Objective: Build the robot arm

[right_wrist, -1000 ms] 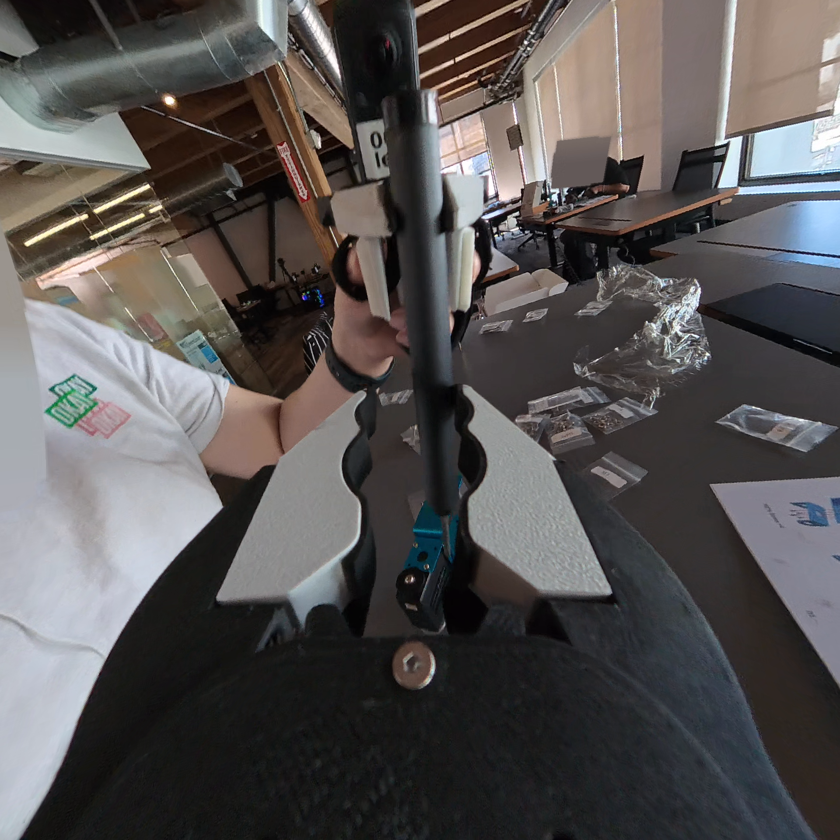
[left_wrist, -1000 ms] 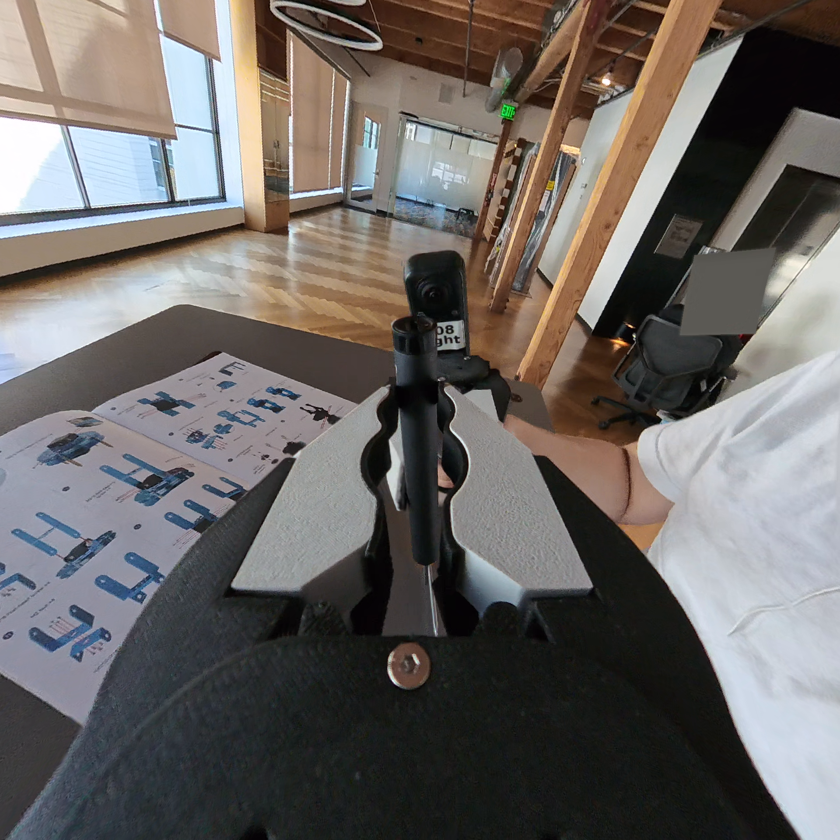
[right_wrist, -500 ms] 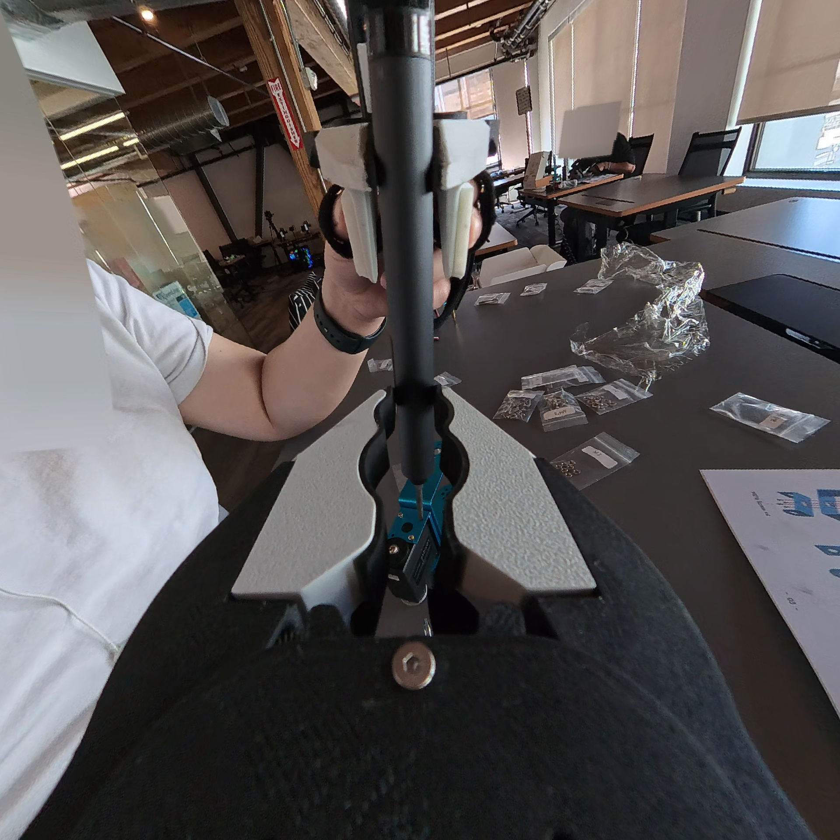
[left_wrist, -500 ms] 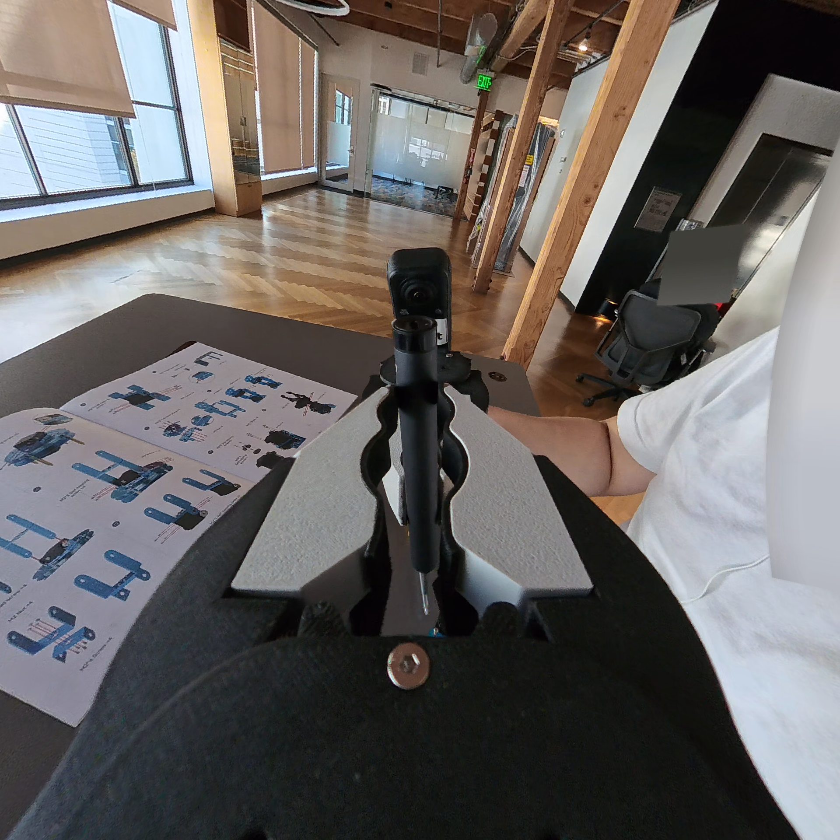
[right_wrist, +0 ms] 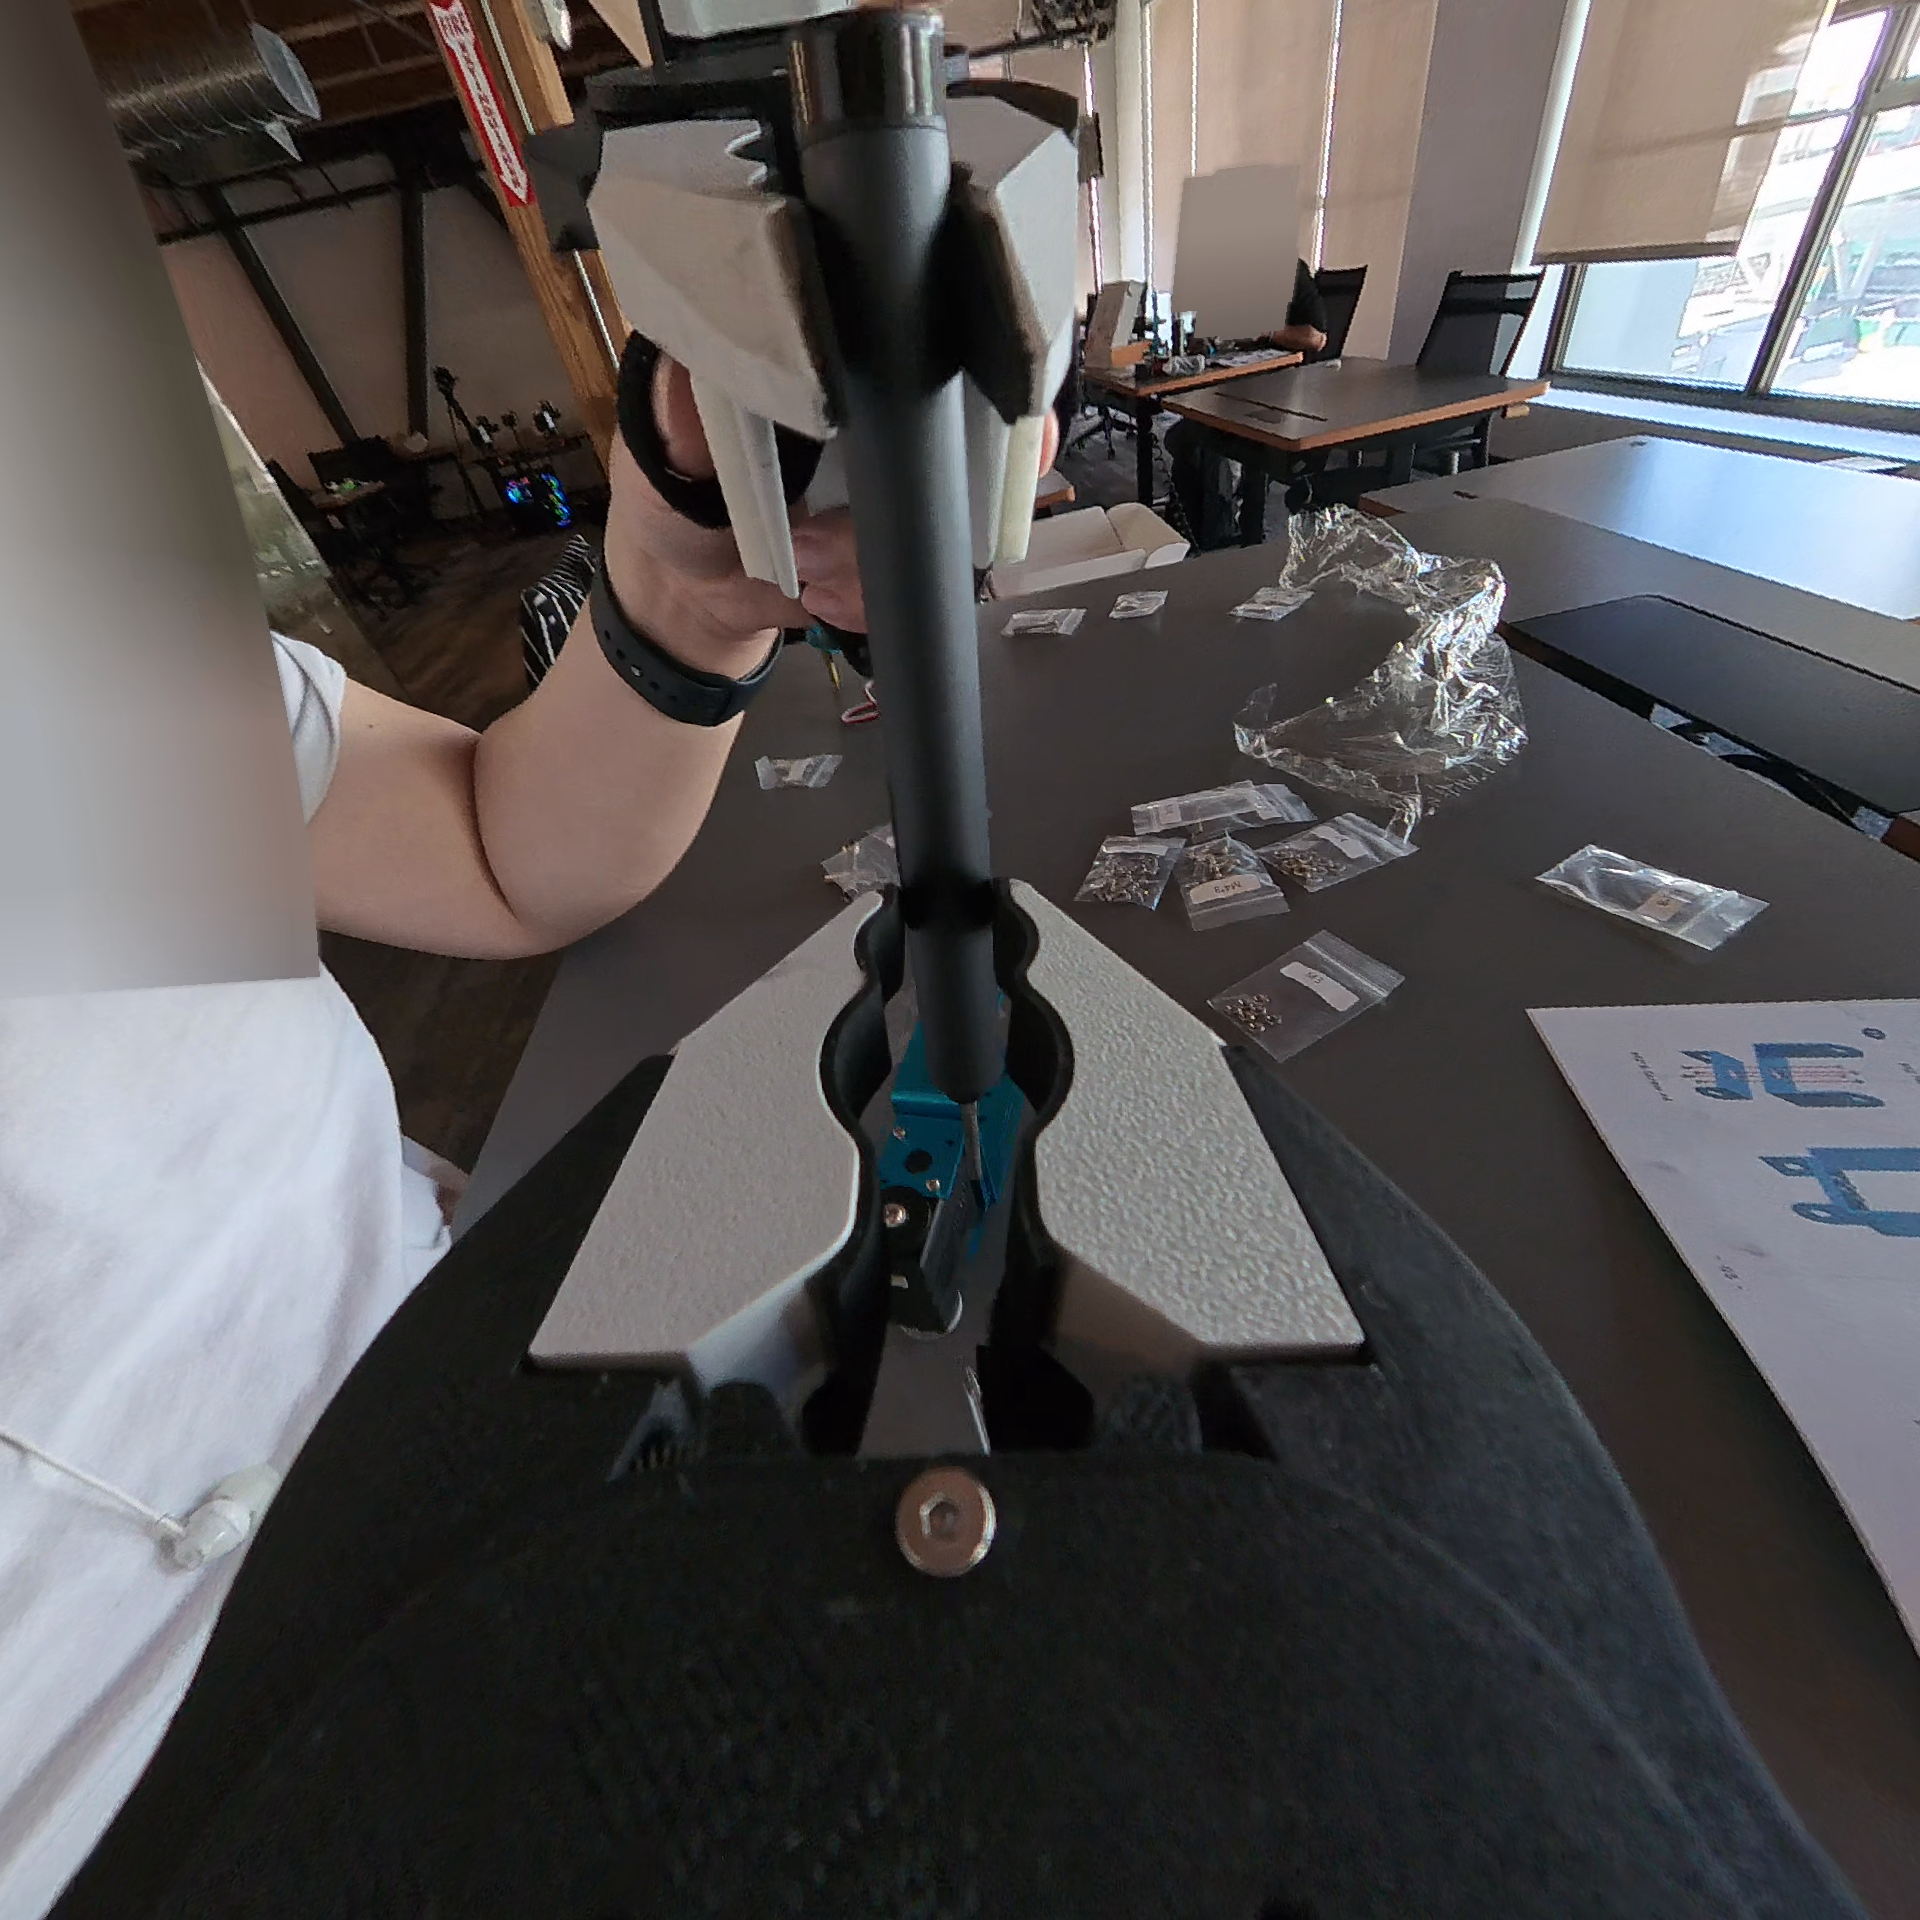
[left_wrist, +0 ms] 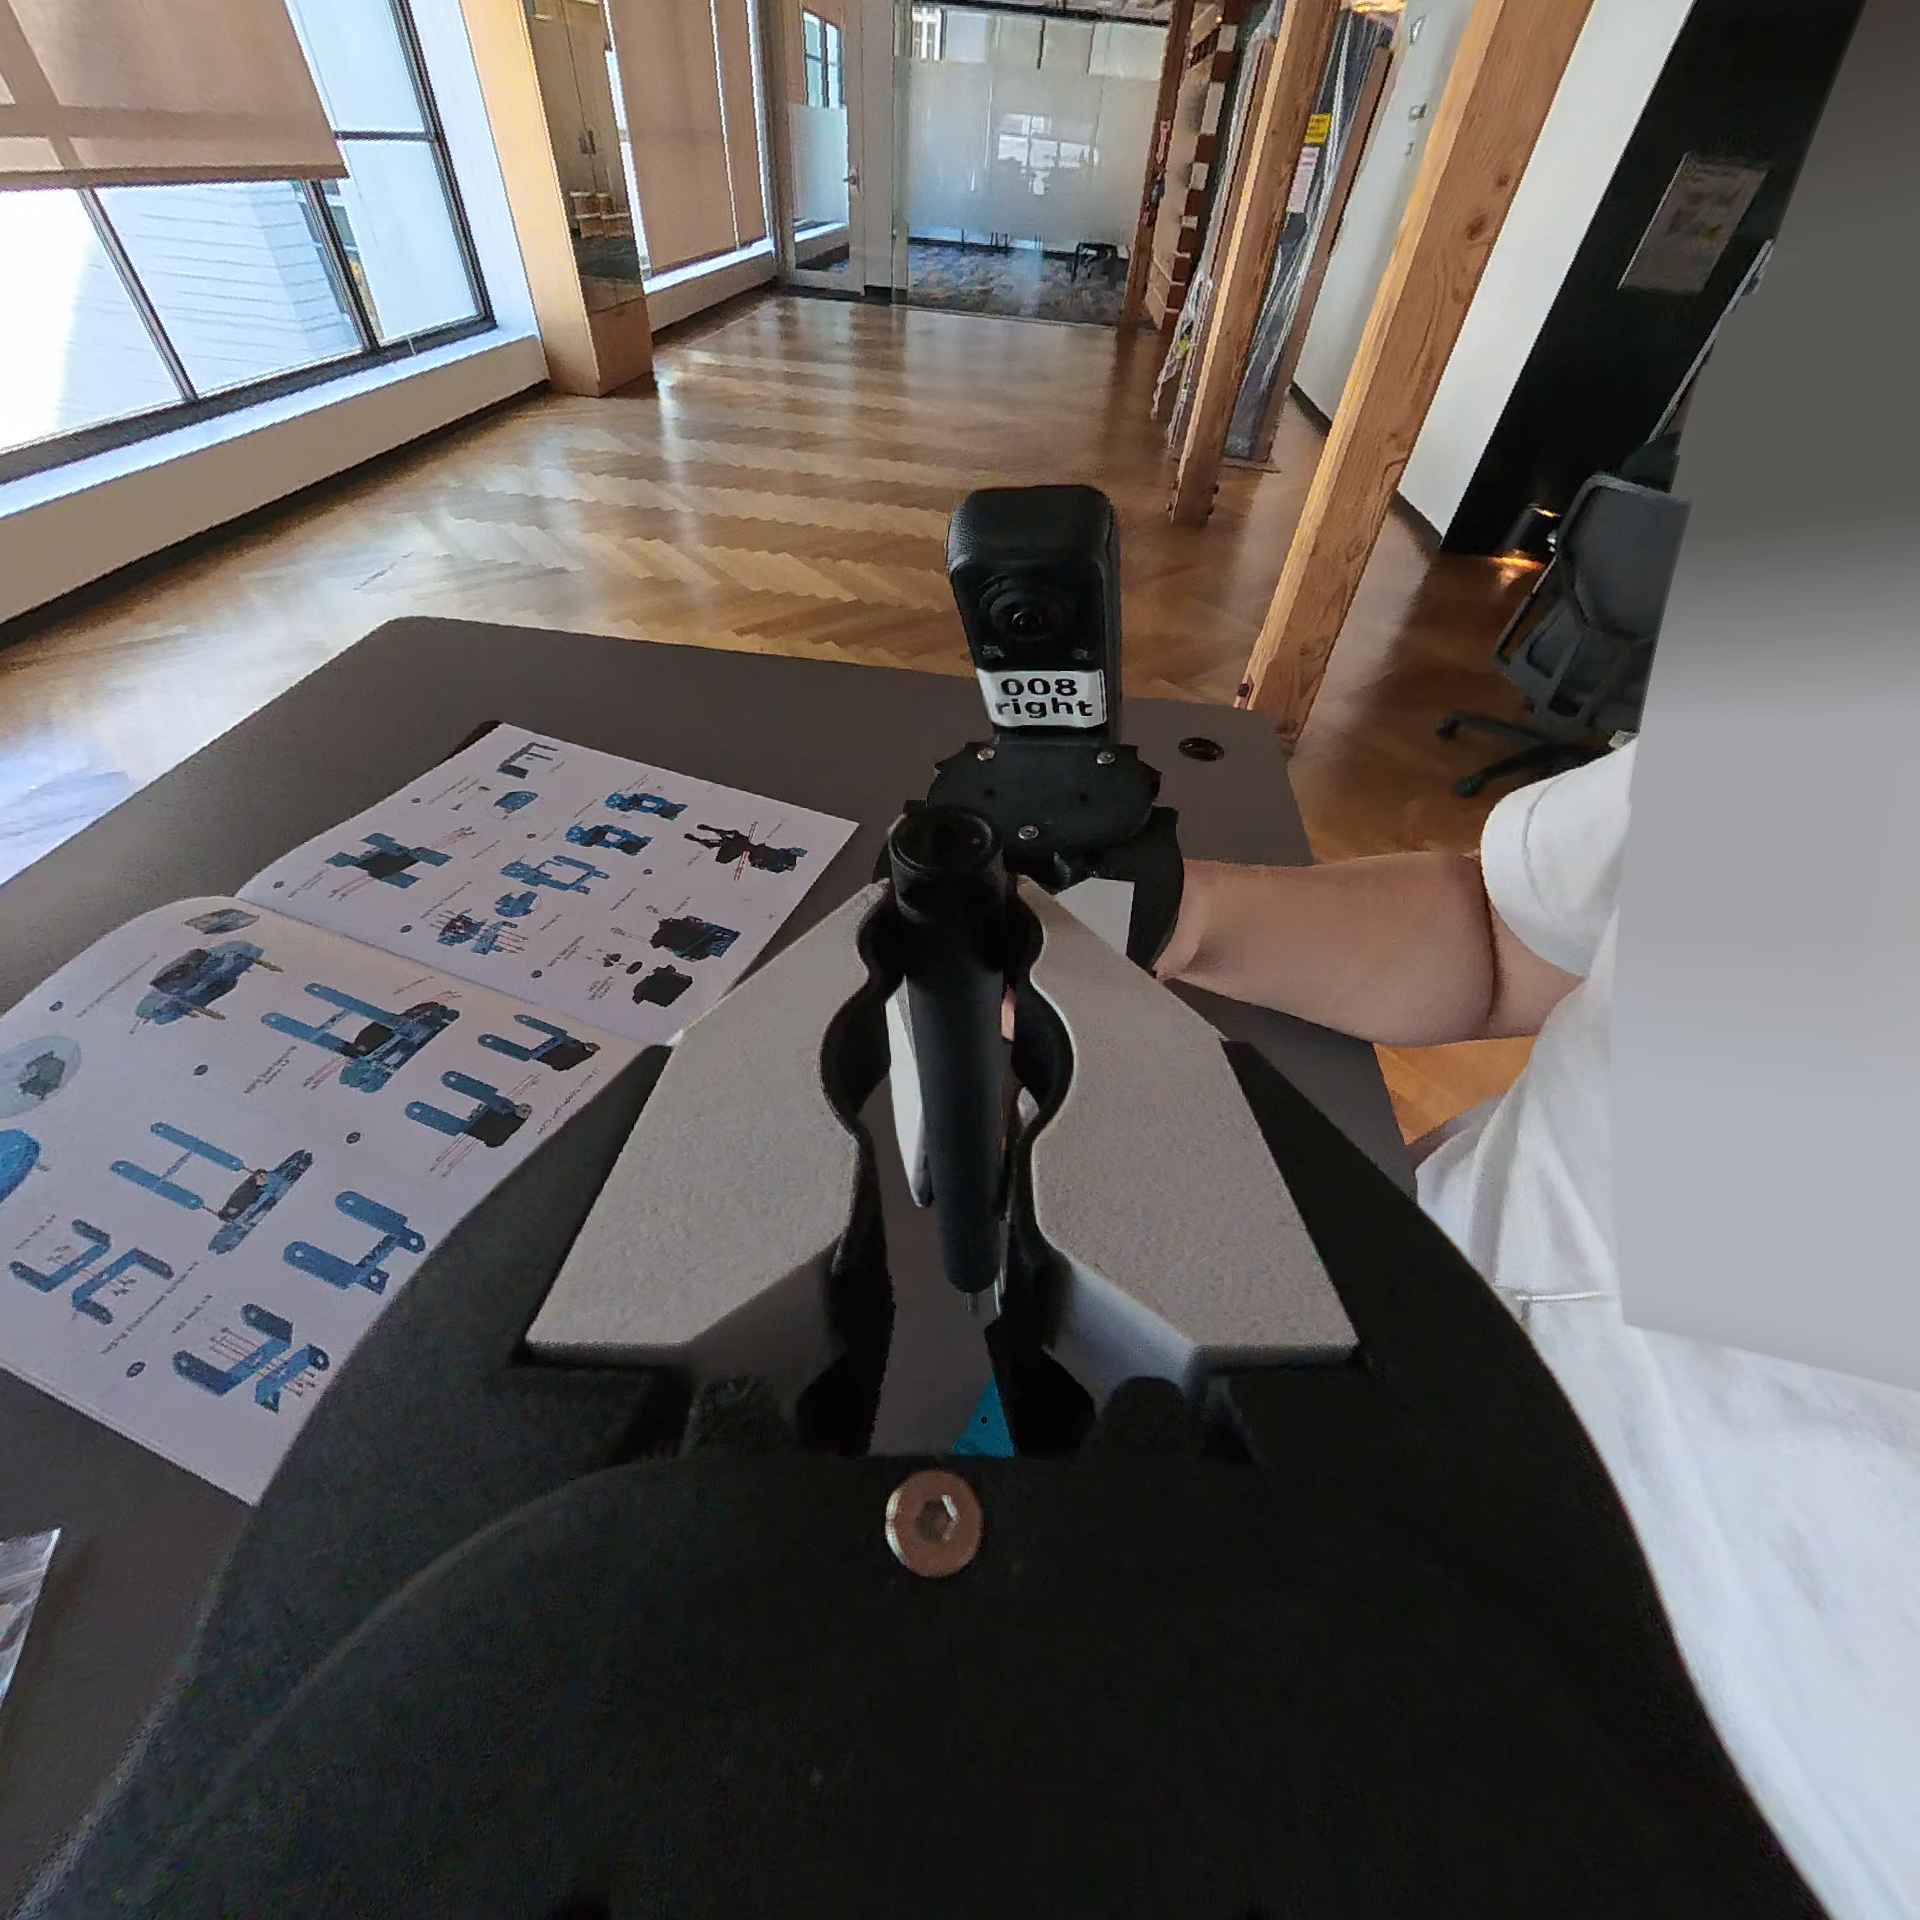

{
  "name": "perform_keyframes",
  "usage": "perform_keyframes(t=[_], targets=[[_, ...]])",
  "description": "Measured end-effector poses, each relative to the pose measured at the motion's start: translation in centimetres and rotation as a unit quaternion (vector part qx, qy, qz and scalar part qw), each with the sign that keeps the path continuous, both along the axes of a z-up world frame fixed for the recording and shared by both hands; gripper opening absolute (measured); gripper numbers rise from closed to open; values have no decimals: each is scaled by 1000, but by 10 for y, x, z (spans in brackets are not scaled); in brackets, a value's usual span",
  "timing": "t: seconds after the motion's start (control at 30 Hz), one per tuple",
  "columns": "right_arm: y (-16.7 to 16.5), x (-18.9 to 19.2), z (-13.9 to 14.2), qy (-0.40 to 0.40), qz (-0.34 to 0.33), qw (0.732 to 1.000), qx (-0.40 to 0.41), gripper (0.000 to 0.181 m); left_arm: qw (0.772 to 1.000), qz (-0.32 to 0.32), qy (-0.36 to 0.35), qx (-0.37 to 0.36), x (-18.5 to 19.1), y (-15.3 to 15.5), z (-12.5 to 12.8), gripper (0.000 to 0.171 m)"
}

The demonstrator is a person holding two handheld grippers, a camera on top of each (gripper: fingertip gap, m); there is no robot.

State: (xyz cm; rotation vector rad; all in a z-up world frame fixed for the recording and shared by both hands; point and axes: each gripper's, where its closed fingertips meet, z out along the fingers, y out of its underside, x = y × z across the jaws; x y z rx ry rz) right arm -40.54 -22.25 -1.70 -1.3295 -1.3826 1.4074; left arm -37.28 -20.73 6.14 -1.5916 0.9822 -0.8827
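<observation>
Left gripper (left_wrist: pixel 951 1049): grey fingers (left_wrist: pixel 727 1132) closed tight on a long matte-black cylindrical screwdriver (left_wrist: pixel 951 1081), gripping the handle end. Shaft runs back toward the camera, thin metal bit at its near end.

Right gripper (right_wrist: pixel 951 1091): fingers nearly together, clamped on a small blue anodised metal servo block with a black body (right_wrist: pixel 935 1164). It sits low in the gap between the finger pads, off the table. In the right wrist view the screwdriver slopes down from the left gripper at top, and its bit meets the top face of the blue block. Exact contact point is too small to tell.

Both grippers face each other over a dark grey matte tabletop (right_wrist: pixel 1455 1164). An open white instruction booklet with blue part diagrams (left_wrist: pixel 343 1049) lies flat left of the left gripper. Small clear zip bags of screws (right_wrist: pixel 1226 883) are scattered beyond the right gripper, with a crumpled clear plastic wrapper (right_wrist: pixel 1382 675) behind them. Person's bare forearm with a black wristband (right_wrist: pixel 675 675) holds the left gripper.
</observation>
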Motion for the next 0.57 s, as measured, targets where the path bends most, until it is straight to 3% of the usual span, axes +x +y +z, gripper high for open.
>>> perform_keyframes(t=[0.17,0.3,0.57], targets=[[1,-1,10,39,-11,999,-13,16,999,1,-38,1,1,-1,8,23],[-3,0,10,54,-8,998,-35,16,1000,-2,3,-16,-3,-5,-14,16],[-13,3,0,63,-16,998,-19,16,1000,-7,-22,-6,3,-15,-24,16]])
